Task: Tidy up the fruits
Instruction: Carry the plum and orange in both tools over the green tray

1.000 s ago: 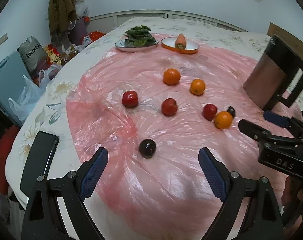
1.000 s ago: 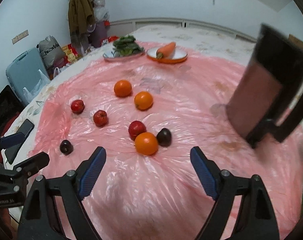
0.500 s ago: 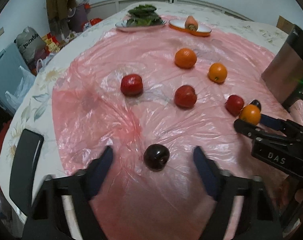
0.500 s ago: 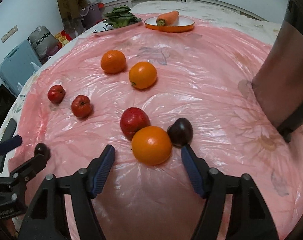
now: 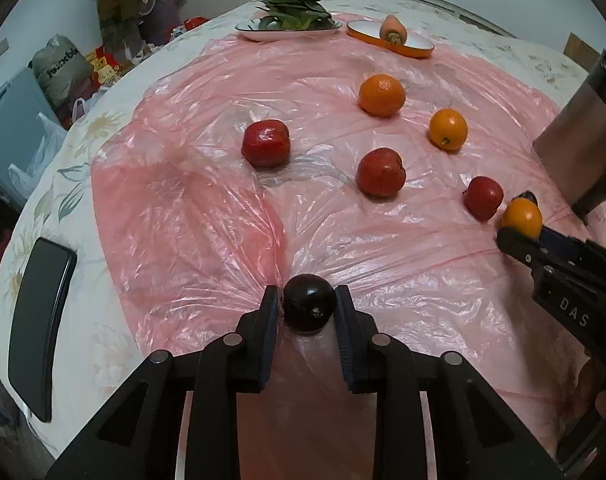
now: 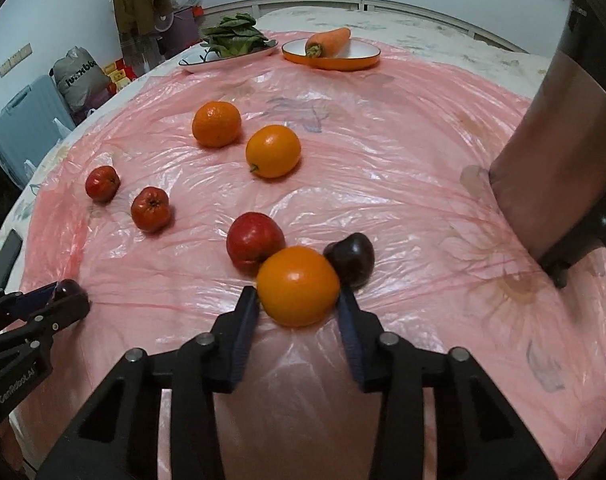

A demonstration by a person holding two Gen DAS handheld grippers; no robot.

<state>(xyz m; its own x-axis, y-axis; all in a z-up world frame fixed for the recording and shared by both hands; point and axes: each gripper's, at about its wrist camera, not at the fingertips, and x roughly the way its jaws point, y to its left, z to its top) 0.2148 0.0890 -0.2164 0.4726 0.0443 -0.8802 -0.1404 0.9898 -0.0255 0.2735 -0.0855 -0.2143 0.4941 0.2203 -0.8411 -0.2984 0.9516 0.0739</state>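
Note:
My left gripper (image 5: 306, 300) has its jaws closing, and both pads touch the dark plum (image 5: 309, 308) on the pink plastic sheet (image 5: 191, 216). My right gripper (image 6: 298, 296) is closing too, its pads against the sides of an orange (image 6: 298, 280). That orange touches a red apple (image 6: 255, 242) and a second dark plum (image 6: 351, 258). Two more oranges (image 6: 216, 123) (image 6: 273, 151) and two red apples (image 6: 102, 183) (image 6: 150, 209) lie farther out. In the left wrist view the right gripper (image 5: 523, 232) shows at the right edge.
At the far edge stand a plate of greens (image 5: 247, 34) and an orange dish (image 5: 363, 36) with a carrot (image 5: 391, 29). A dark chair back (image 6: 563, 160) rises at the right. A black phone (image 5: 39, 320) lies at the table's left edge. Bags and a suitcase sit on the floor beyond.
Both grippers have sunk toward the table and narrowed from wide open. The left now holds the dark plum between its pads, the right the orange.

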